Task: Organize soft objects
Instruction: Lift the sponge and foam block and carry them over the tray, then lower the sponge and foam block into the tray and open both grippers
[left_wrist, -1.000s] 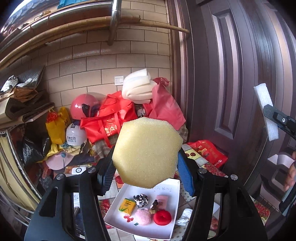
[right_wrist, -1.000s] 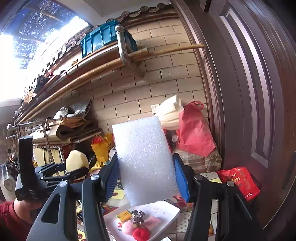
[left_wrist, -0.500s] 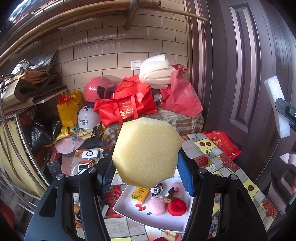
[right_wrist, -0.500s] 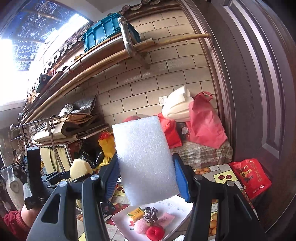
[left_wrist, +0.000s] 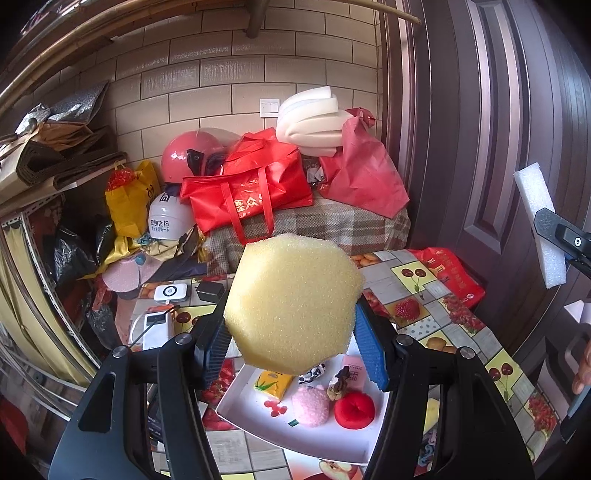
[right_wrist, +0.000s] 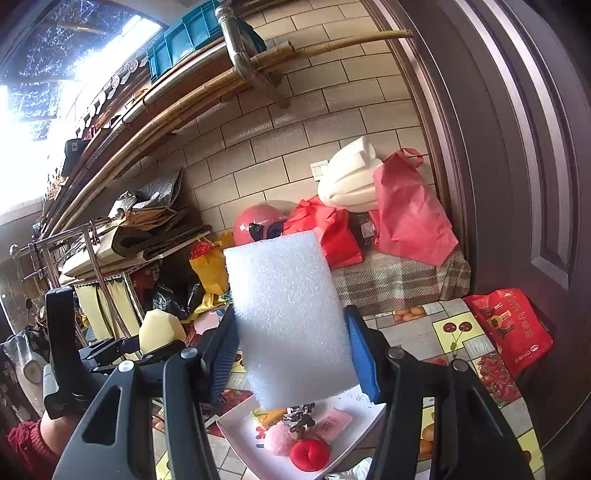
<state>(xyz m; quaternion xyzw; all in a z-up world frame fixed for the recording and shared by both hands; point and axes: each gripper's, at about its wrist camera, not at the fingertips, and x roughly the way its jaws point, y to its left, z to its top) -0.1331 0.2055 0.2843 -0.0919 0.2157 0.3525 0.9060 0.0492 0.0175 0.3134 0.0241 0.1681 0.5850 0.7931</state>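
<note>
The white tray (left_wrist: 354, 448) carries small items along its far half; its near part lies bare. The worktop's (left_wrist: 436, 291) right side is open tablecloth up to a red packet (left_wrist: 452, 275) by the door. The far edge is blocked by piled red bags (left_wrist: 255, 192), and chargers (left_wrist: 171, 293) crowd the far-left corner.
</note>
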